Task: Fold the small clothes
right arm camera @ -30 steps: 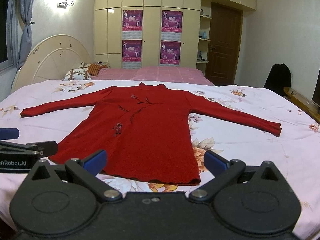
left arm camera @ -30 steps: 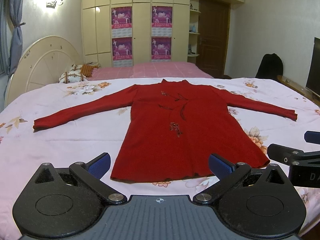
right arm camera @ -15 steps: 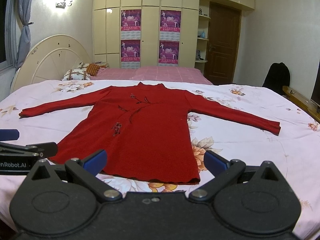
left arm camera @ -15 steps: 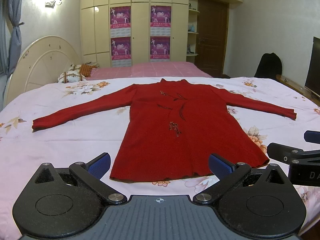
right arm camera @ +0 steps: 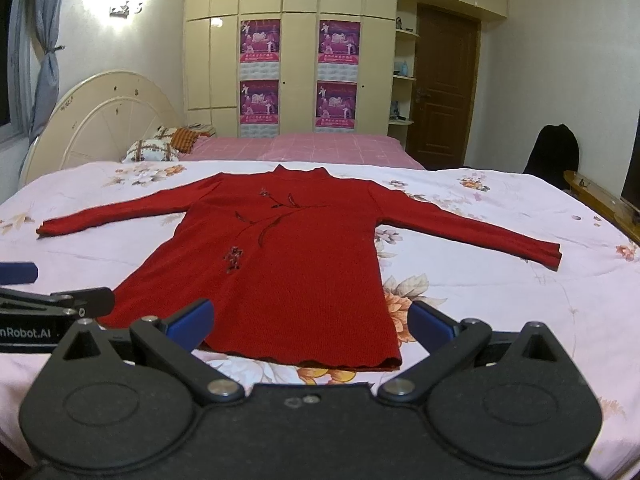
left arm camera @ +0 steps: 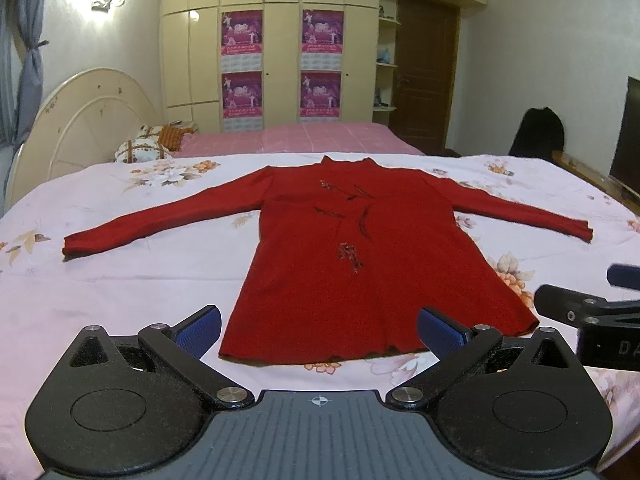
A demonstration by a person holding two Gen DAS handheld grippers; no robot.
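Observation:
A red long-sleeved top (left arm camera: 360,248) lies flat and face up on the floral bedsheet (left arm camera: 120,280), both sleeves spread out, hem toward me. It also shows in the right wrist view (right arm camera: 288,264). My left gripper (left arm camera: 320,326) is open and empty, hovering just in front of the hem. My right gripper (right arm camera: 310,318) is open and empty, also just in front of the hem, nearer its right corner. Each gripper shows at the edge of the other's view: the right gripper (left arm camera: 592,312) and the left gripper (right arm camera: 48,308).
The bed's round cream headboard (left arm camera: 84,128) is at the far left, with pillows (left arm camera: 148,148) beside it. A pink bed (left arm camera: 304,140), wardrobe (left arm camera: 280,60) and door (left arm camera: 424,80) stand behind. A dark chair (left arm camera: 538,132) and a wooden edge (left arm camera: 592,176) are at the right.
Both grippers have barely shifted; the views drift very slightly. The top lies as before and both grippers stay open.

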